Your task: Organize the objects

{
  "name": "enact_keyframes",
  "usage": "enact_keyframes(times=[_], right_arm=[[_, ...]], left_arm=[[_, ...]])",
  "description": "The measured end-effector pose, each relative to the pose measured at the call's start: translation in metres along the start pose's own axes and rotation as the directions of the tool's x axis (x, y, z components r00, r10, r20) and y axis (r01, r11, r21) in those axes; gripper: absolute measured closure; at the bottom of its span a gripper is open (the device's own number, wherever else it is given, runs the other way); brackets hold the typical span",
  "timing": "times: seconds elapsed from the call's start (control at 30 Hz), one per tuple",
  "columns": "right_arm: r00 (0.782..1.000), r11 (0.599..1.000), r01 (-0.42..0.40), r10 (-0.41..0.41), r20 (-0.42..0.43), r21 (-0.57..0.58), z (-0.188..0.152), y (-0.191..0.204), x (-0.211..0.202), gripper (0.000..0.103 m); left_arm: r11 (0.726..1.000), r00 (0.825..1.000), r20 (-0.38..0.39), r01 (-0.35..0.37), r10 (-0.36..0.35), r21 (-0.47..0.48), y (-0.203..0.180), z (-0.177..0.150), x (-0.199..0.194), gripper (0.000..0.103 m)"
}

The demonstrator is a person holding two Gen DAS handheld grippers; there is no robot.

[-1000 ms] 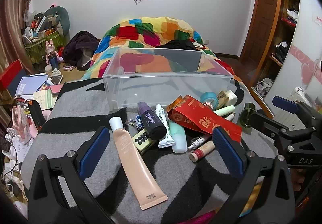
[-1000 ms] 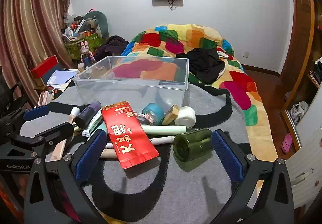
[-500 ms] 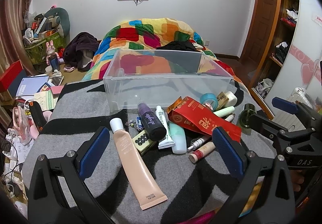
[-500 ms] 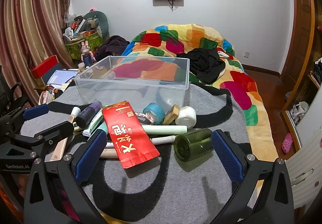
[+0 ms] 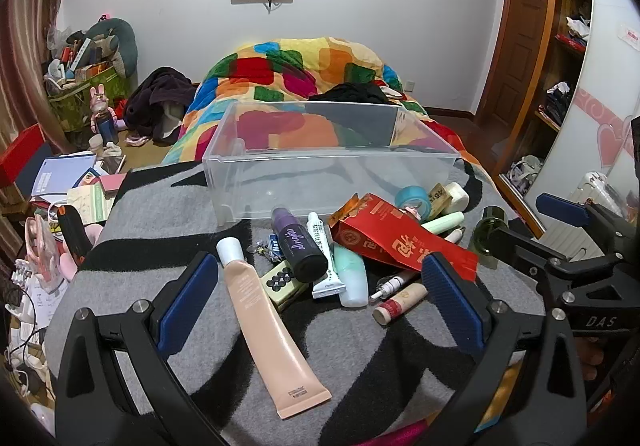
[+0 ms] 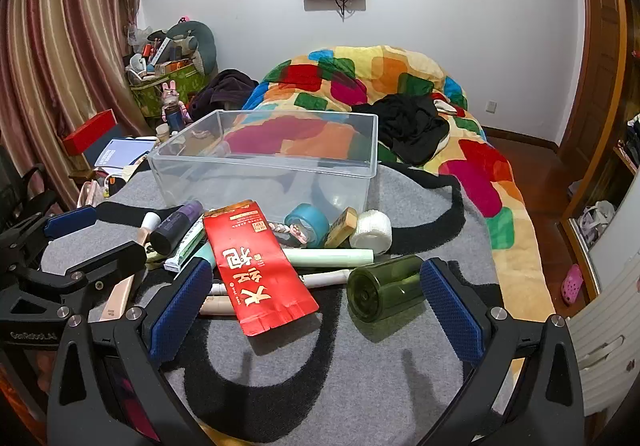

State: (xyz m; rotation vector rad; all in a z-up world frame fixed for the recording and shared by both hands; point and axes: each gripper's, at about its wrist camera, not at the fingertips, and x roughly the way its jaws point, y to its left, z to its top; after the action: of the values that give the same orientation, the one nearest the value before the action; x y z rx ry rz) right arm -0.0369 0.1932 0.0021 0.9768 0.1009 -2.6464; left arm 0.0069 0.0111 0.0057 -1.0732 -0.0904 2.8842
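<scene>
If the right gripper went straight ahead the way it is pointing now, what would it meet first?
Probably the red packet, lying between the open right gripper and the clear bin; the green bottle sits just right of centre.

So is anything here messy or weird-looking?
Yes. The clear bin is empty while everything lies heaped before it, and the green jar is tipped on its side. Both grippers are open, holding nothing.

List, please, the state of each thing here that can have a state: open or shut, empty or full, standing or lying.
Left gripper: open, holding nothing.
Right gripper: open, holding nothing.
Clear plastic box: upright, no lid, empty.
Green jar: lying on its side.
Purple bottle: lying, capped.
Beige tube: lying flat, white cap on.
Red packet: lying flat over other items.
</scene>
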Motion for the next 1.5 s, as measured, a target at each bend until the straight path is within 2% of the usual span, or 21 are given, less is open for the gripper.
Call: enact_keyframes(times=[1.5], right_arm=[[1.000,1.000,-0.002,0.002,-0.005,0.006,-0.0018,-0.0012,0.0010,0.000]], left_arm=[[1.000,1.000,-0.006,0.006,-0.006,-0.004,-0.0014,-0.0037,-0.0009,0.000]])
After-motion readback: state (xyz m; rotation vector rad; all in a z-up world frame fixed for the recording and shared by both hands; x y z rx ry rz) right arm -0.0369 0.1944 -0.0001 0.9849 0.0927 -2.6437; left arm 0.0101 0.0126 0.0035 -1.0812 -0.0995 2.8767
